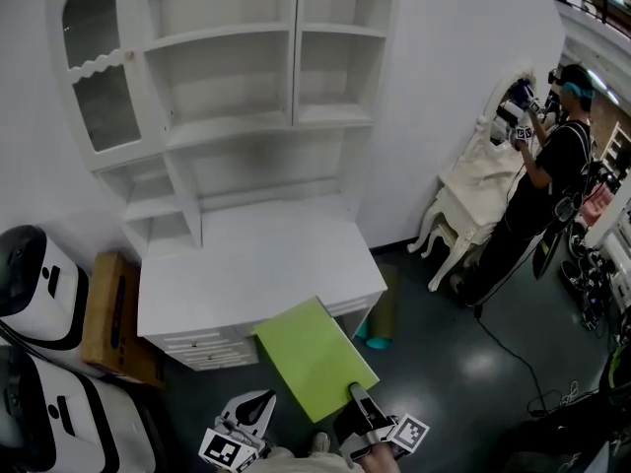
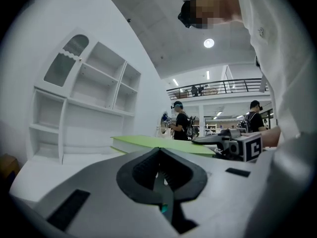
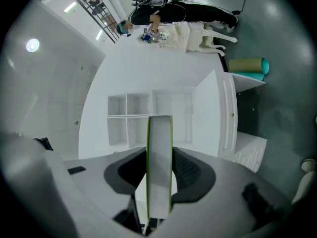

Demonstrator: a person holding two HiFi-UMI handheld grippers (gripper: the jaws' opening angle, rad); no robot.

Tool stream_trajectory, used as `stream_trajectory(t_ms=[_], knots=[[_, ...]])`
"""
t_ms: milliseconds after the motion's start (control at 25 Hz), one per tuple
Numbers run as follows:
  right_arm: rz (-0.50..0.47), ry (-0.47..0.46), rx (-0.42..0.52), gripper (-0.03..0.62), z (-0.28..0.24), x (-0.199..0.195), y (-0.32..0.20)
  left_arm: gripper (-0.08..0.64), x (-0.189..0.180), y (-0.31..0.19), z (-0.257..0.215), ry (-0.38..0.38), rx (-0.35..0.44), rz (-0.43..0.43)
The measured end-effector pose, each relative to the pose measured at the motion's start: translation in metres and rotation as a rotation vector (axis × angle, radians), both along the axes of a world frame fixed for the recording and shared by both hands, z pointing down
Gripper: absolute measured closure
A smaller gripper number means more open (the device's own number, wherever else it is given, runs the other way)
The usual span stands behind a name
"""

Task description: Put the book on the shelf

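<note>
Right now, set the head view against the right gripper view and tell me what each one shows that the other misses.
Only the head view: the left tool, a cardboard box beside the desk, and the book's broad green cover. Only the right gripper view: the book's white page edge clamped between the right tool's jaws, and a ceiling lamp. Both: the book, the white shelf, the person at the back and the teal-ended roll on the floor.

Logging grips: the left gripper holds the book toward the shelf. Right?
No: the right gripper holds the book toward the shelf, as the right gripper view shows; the left gripper is shut and empty.
</note>
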State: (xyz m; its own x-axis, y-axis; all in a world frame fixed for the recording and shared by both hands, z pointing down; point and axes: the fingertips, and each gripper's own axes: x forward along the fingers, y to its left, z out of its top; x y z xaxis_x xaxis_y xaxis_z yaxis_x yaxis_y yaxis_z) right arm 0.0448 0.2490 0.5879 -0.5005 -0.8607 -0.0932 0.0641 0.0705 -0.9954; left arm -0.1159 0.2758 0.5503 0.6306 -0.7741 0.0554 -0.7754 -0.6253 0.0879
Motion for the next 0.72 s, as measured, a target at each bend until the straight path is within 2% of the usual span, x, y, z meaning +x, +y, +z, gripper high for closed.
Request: stream_trajectory(t_ms=[400, 720], knots=[[0.011, -0.027, -0.056, 0.442, 0.013, 0.055, 0.011, 0.551, 0.046, 0.011, 0.002, 0.027, -0.034, -0.036], [-0.003, -0.025, -0.060, 0.442, 0.011, 0.053, 0.000, 0.551, 0.035, 0.006, 0.004, -0.001, -0.051, -0.054]])
